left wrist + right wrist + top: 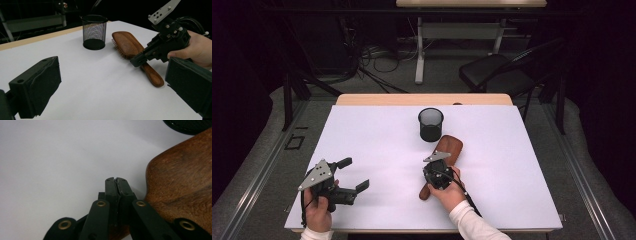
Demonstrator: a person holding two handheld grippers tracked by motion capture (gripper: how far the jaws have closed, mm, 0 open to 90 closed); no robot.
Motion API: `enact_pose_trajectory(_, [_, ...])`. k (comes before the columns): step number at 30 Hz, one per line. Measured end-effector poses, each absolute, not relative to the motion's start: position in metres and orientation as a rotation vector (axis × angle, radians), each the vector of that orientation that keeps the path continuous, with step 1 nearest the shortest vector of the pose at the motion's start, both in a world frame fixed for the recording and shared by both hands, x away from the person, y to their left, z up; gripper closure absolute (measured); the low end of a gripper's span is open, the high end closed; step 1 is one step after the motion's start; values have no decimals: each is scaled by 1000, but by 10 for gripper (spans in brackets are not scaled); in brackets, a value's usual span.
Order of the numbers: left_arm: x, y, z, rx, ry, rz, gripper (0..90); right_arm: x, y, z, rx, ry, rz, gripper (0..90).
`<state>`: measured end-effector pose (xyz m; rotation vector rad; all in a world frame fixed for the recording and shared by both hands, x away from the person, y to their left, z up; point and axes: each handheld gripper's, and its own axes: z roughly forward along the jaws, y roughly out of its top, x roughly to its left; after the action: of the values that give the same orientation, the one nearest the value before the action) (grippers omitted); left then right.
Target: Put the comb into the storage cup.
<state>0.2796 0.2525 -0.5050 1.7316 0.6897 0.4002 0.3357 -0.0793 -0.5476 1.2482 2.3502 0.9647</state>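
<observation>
The table [362, 140] carries two things, both right of its middle: a black mesh cup [431, 124] toward the far edge, and a wooden hairbrush [443, 164] lying just on the near side of it. The brush's long axis runs slantwise, its broad head close to the cup and its handle pointing back toward the near edge, a little to the left.

The right tool [438, 165] sits right over the brush where the handle meets the head. Its jaws are pressed together with nothing between them, their tips resting beside the left edge of the wood [180, 185]; whether they touch it I cannot tell.

The left tool [354, 175] is near the near-left corner, well apart from the brush, jaws spread wide and empty, aimed across at it. The right hand is plainly the nearer one.
</observation>
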Motion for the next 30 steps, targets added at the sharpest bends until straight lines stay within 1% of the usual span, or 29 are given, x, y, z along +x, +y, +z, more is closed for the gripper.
enact_pose_trajectory(10, [280, 252, -505, 1732, 690, 401, 3, 327, -93, -547, 1262, 2349, 967, 880])
enact_pose_trajectory(30, [279, 252, -505, 1730, 695, 402, 3, 320, -117, -548, 1306, 2320, 986, 874])
